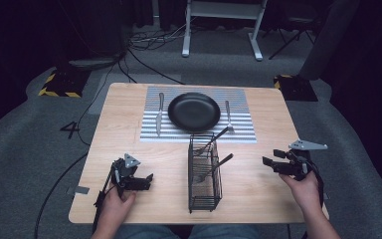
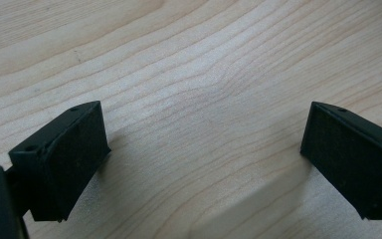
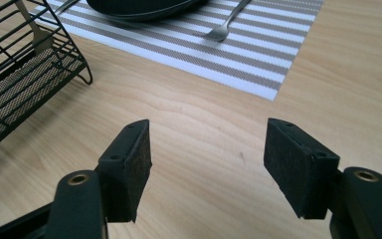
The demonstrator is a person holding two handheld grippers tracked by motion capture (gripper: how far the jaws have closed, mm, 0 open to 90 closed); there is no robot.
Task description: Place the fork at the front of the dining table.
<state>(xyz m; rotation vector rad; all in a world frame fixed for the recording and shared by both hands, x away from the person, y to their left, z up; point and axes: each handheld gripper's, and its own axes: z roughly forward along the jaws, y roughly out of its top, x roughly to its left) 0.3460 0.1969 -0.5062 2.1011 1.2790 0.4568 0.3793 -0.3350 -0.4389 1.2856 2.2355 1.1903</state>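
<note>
**Cutlery is being laid out beside the plate, with both grippers empty**

Fork (image 1: 228, 116) is lying on the striped placemat (image 1: 243, 130) just to the right of the black plate (image 1: 194, 111), with its prongs toward the person; the right gripper view is showing it (image 3: 223, 31) on the stripes beside the plate's rim (image 3: 144, 10). On the other side of the plate, a knife (image 1: 159, 113) is resting in the matching place. So the work seems to be the setting of a place for a meal, each piece going to its usual side.

Nearer to the person, a black wire caddy (image 1: 204, 172) is standing on the wooden table (image 1: 258, 184), and two more utensils (image 1: 214, 154) are leaning inside it with their handles pointing up and to the right. The upright handles are probably making them easy to pinch from above.

The right gripper (image 1: 273, 158) is hovering over bare wood, well apart from the fork and to the right of the caddy. Its jaws are standing wide apart with nothing between them, so I judge that it has no load at this moment. The left gripper (image 1: 146, 181) is resting low near the front left of the table, also spread wide and holding nothing; its own view is giving just wood grain between the pads (image 2: 69, 159). It seems to be waiting while the right side is doing the work.
</note>
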